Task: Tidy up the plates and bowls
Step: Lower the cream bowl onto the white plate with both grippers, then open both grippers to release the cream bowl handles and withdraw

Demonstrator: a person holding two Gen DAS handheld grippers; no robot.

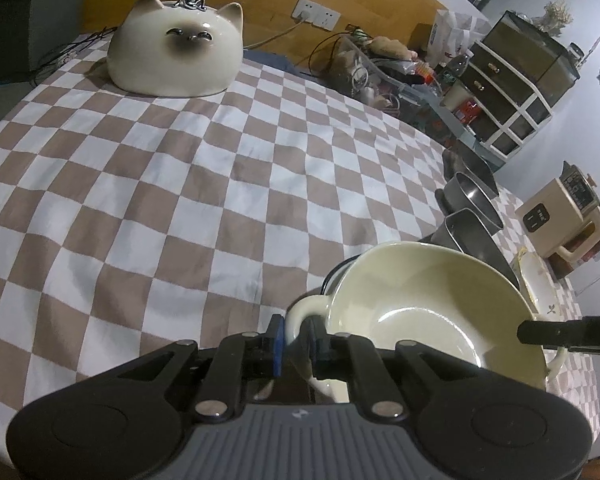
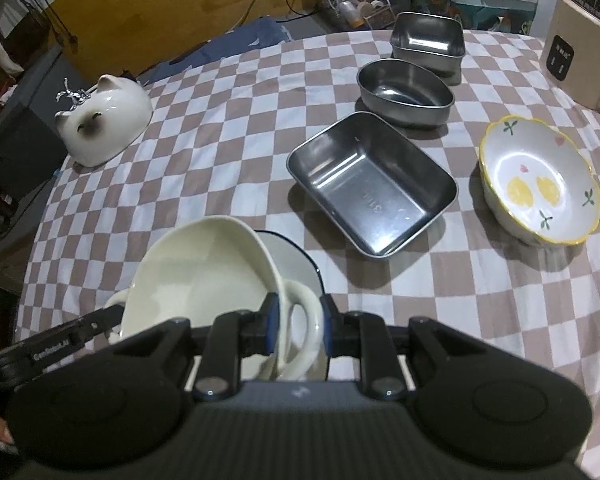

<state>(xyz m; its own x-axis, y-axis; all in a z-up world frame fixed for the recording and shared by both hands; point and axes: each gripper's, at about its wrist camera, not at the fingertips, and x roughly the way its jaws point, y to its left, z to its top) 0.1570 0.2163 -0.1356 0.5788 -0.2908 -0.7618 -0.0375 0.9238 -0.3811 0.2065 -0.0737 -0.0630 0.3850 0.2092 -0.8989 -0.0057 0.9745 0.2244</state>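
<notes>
We've got both tongs, left gripper (image 1: 296, 338) and right gripper (image 2: 298, 322), clamped on the loop handles of the cream two-handled ceramic bowl (image 2: 198, 276). It's tilted over what looks like a white dark-rimmed plate (image 2: 296, 256) just ahead, so uneven lowering could clank or slip it.

The far left of the checked tablecloth (image 2: 228, 128) lies open, with only the cat-shaped bowl (image 2: 106, 120) at its far edge; on the right, three steel trays (image 2: 372, 184) and a flowered bowl (image 2: 538, 192) block the way; between them run narrow gaps.

Each tool (image 1: 296, 342) is matte black with blue pads (image 2: 271, 322), silver screws (grey ribbed housing behind).
</notes>
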